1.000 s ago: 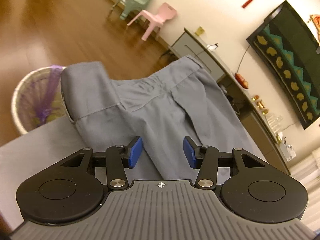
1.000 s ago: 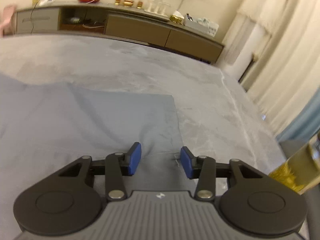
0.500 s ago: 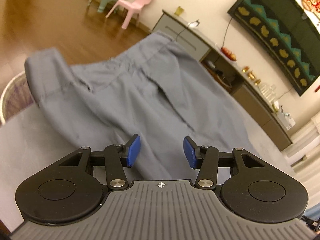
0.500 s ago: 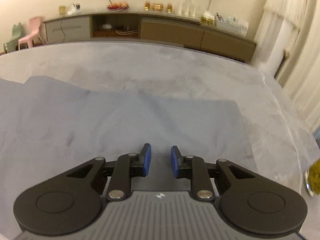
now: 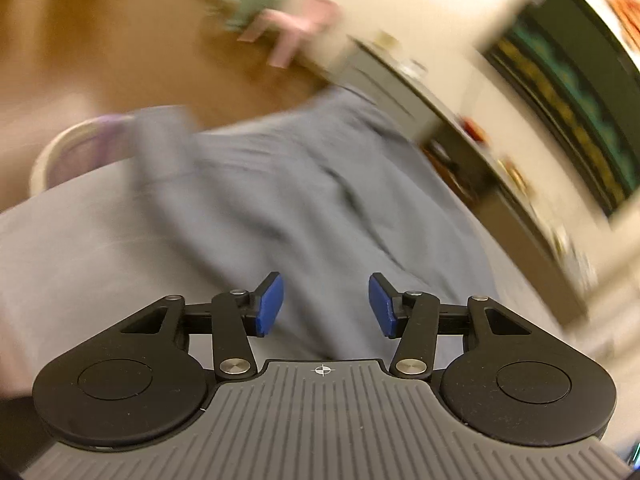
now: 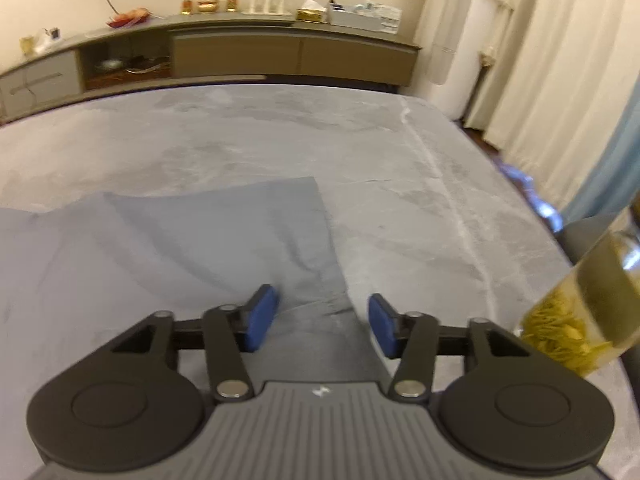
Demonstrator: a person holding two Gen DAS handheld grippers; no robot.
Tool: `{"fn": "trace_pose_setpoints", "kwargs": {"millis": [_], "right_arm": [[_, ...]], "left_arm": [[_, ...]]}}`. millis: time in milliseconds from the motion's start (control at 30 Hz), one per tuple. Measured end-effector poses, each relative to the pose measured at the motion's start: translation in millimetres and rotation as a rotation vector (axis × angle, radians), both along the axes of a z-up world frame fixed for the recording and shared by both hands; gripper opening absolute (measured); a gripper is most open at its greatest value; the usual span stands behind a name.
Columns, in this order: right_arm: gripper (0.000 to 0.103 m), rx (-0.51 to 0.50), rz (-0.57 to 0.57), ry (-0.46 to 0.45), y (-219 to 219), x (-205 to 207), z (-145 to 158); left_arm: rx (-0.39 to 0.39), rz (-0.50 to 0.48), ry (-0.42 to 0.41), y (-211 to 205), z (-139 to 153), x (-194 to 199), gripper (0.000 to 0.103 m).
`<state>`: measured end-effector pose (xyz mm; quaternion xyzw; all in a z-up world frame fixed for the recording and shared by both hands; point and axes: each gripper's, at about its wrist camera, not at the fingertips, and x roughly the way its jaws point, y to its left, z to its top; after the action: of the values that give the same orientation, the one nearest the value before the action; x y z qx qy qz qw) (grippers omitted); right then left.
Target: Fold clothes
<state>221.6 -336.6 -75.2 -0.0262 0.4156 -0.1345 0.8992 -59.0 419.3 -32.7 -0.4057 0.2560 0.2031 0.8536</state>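
Grey trousers (image 5: 304,200), spread flat on pale marbled surface (image 6: 400,160); waistband end toward wicker basket (image 5: 60,152), leg hem (image 6: 312,216) at opposite end.
Left gripper (image 5: 326,304): parting, empty, above seat cloth.
Right gripper (image 6: 322,314): parting, nothing pinched, hem corner below.
Risk: single-layer pinch, skewed fold; glass bottle (image 6: 588,300) near right gripper, liable to tip.
Left view only: waistband, basket, heavily blurred. Right view only: hem, bottle, sideboard (image 6: 240,52).
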Motion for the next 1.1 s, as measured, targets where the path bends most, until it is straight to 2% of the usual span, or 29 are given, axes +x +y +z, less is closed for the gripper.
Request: {"fn": "trace_pose_setpoints", "kwargs": {"millis": [33, 67, 100, 133, 200, 300, 367, 433, 500, 567, 633, 733, 767, 800, 833, 867, 933, 967, 1100], "right_arm": [[0.047, -0.041, -0.003, -0.002, 10, -3, 4], [0.038, -0.089, 0.001, -0.009, 23, -9, 10], [0.036, -0.111, 0.034, -0.044, 42, -20, 24], [0.037, -0.117, 0.085, -0.098, 63, -35, 41], [0.05, -0.09, 0.24, -0.203, 121, -65, 76], [0.055, 0.008, 0.547, -0.238, 237, -100, 100], [0.058, 0.079, 0.757, -0.248, 317, -122, 113], [0.062, 0.14, 0.968, -0.239, 401, -145, 125], [0.073, 0.175, 1.124, -0.222, 481, -155, 127], [0.077, 0.207, 1.27, -0.2, 561, -163, 126], [0.077, 0.189, 1.367, -0.157, 629, -164, 115], [0.077, 0.112, 1.437, -0.088, 709, -151, 83], [0.075, 0.095, 1.447, -0.052, 731, -146, 72], [0.059, 0.092, 1.456, 0.003, 746, -138, 62], [0.038, 0.098, 1.452, 0.035, 751, -133, 59], [0.004, 0.108, 1.438, 0.049, 751, -129, 61], [0.002, 0.127, 1.409, 0.076, 750, -121, 65], [0.001, 0.147, 1.38, 0.06, 743, -117, 72], [0.001, 0.248, 1.246, -0.038, 707, -101, 104]], "left_arm": [[-0.04, 0.052, -0.007, 11, -4, -10, 0.043], [-0.077, 0.087, -0.016, 20, -7, -18, 0.044], [-0.108, 0.116, -0.023, 29, -10, -22, 0.044], [-0.135, 0.146, -0.027, 37, -12, -25, 0.044], [-0.2, 0.225, -0.03, 55, -18, -21, 0.045], [-0.322, 0.324, -0.085, 76, -27, -10, 0.045], [-0.343, 0.311, -0.14, 81, -31, -2, 0.045], [-0.319, 0.261, -0.191, 88, -34, 1, 0.045], [-0.285, 0.194, -0.231, 97, -40, 0, 0.045], [-0.29, 0.143, -0.263, 108, -48, -5, 0.045], [-0.311, 0.111, -0.292, 122, -57, -11, 0.046], [-0.329, 0.081, -0.31, 132, -65, -12, 0.046], [-0.327, 0.072, -0.319, 132, -65, -9, 0.046], [-0.314, 0.059, -0.324, 131, -63, -7, 0.046], [-0.291, 0.053, -0.331, 130, -61, -6, 0.046], [-0.27, 0.054, -0.343, 130, -58, -7, 0.047], [-0.228, 0.056, -0.366, 130, -51, -8, 0.048], [-0.206, 0.057, -0.378, 130, -48, -8, 0.05], [-0.261, 0.089, -0.367, 135, -57, -8, 0.051]]}}
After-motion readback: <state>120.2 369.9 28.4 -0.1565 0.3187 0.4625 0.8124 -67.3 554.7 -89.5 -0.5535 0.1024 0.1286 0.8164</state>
